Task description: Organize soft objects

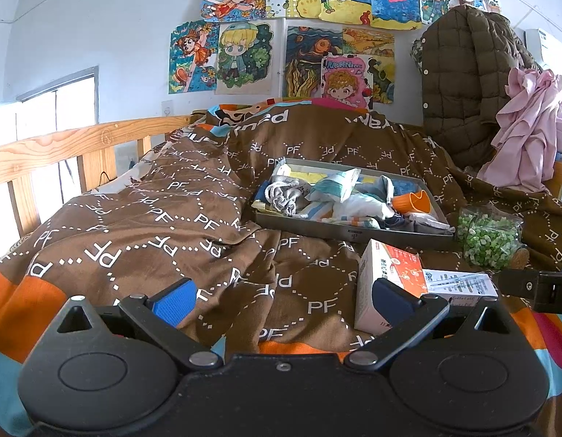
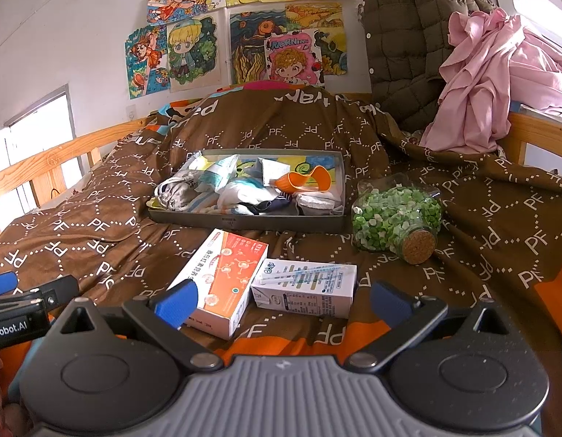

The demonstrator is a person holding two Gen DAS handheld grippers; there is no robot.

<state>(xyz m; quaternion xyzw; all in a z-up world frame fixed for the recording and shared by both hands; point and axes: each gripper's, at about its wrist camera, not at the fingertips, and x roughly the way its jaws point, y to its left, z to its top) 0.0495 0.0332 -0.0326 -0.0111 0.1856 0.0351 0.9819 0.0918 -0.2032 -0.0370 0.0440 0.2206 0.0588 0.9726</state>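
A shallow grey tray [image 1: 390, 235] [image 2: 244, 224] lies on the brown quilt, filled with several socks, cloths, paper packets and an orange soft cup [image 1: 415, 201] [image 2: 310, 182]. A grey-white bundled sock [image 1: 283, 196] [image 2: 173, 193] sits at its left end. My left gripper [image 1: 281, 300] is open over bare quilt, short of the tray, nothing between its blue pads. My right gripper [image 2: 281, 302] is open too, with an orange-white box [image 2: 222, 276] [image 1: 386, 280] and a white carton [image 2: 306, 287] [image 1: 459, 286] lying between and just beyond its fingers. The left gripper's tip [image 2: 4, 284] shows at the right wrist view's left edge.
A corked glass jar of green bits [image 2: 394, 220] [image 1: 488, 238] lies on its side right of the tray. A wooden bed rail [image 1: 80, 145] runs along the left. An olive quilted jacket [image 2: 408, 43] and pink cloth [image 2: 492, 83] hang at the right headboard.
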